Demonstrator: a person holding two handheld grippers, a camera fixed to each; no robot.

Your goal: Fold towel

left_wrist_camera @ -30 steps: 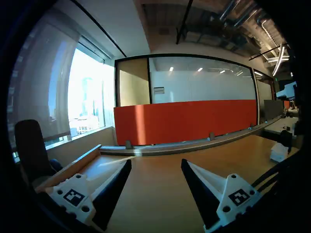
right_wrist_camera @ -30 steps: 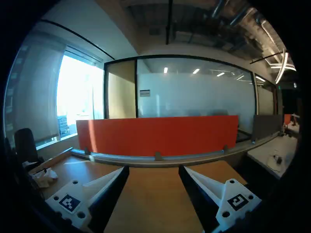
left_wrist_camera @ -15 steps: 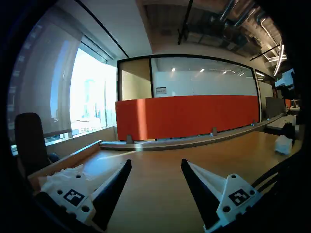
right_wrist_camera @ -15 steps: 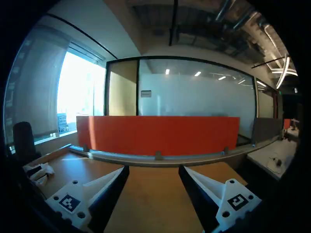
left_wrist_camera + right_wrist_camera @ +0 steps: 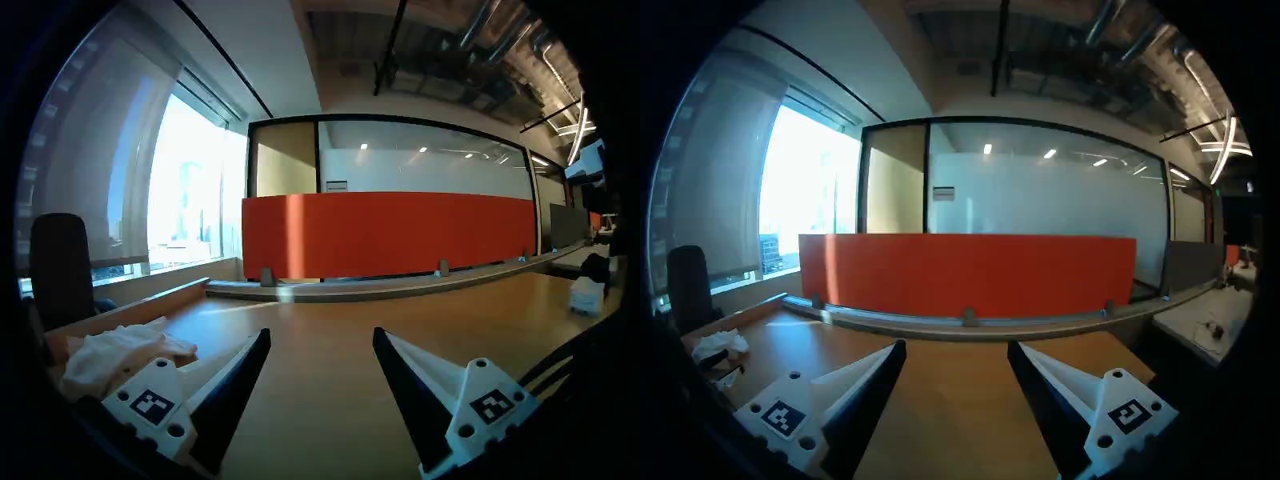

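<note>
The towel [image 5: 120, 356] is seen crumpled on the desk [image 5: 336, 316], just beside the left gripper [image 5: 320, 334] on its left, and far left of the right gripper [image 5: 956, 346]. Both grippers are spread wide, with nothing held.

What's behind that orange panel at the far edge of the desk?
Above the orange panel a frosted glass wall and a tan wall section rise behind it. Whatever stands lower down is covered by the panel.
</note>
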